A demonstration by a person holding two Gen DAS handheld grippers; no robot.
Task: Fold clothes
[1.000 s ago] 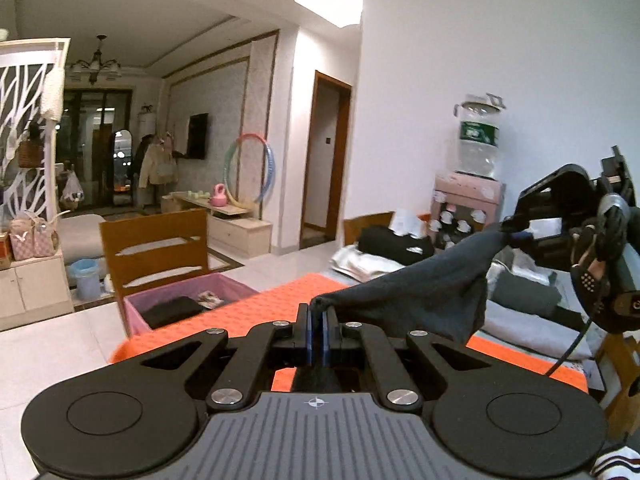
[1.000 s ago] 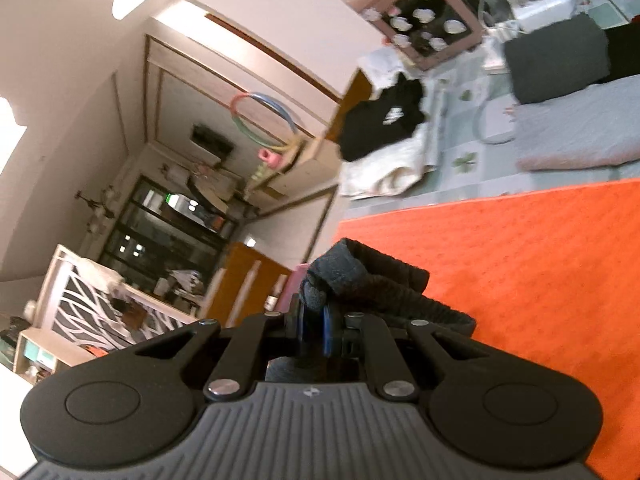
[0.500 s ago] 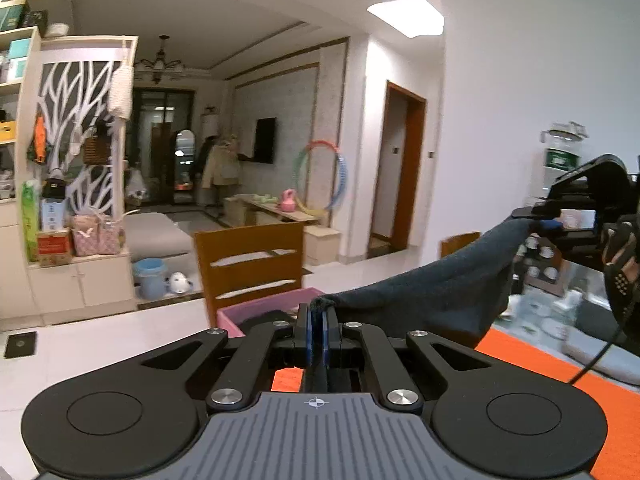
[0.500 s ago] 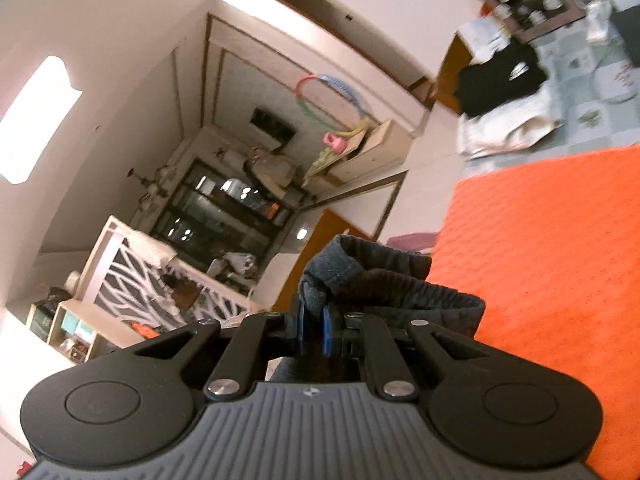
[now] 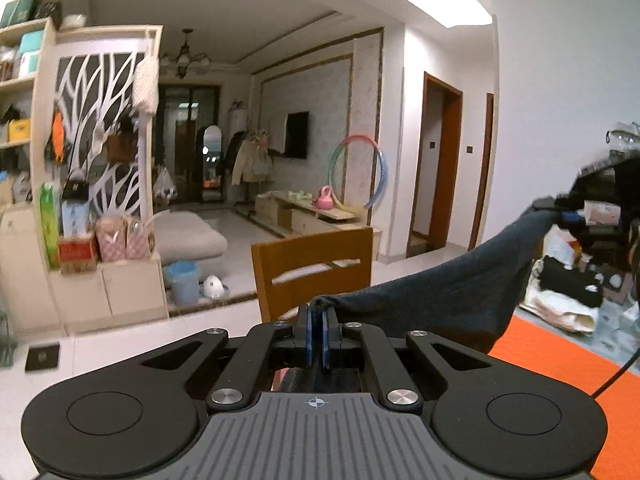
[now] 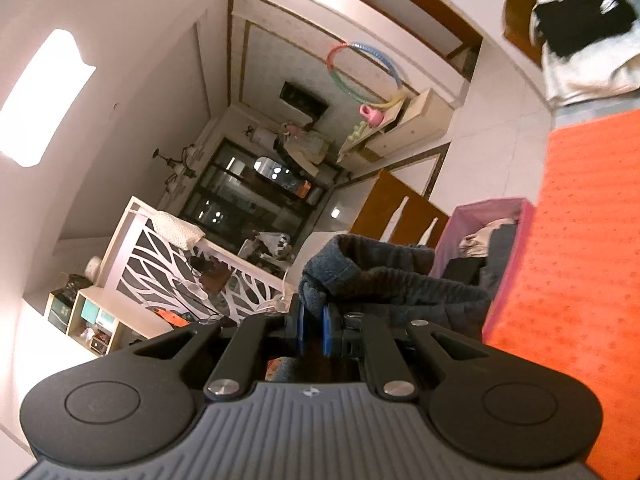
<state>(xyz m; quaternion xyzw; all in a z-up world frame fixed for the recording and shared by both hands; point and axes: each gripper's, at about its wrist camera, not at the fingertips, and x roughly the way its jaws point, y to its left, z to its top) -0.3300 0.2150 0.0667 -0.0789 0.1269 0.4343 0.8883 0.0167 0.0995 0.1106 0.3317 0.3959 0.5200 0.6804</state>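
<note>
both grippers, left (image 5: 317, 330) and right (image 6: 313, 326), pinch the dark garment (image 5: 440, 300) aloft; a thin edge grip could slip, dropping it crooked onto the orange mat (image 6: 580, 240).

Left wrist view level; right rolled; both face hoop (image 5: 357, 174).

Light: I see a bright ceiling panel (image 5: 450, 4) glaring overhead.
Blur: I note smeared right edges.
Distortion: strong fisheye bending.

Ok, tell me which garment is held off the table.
The dark grey garment, pinched by both grippers; the black top lies on a pale pile beyond.
</note>
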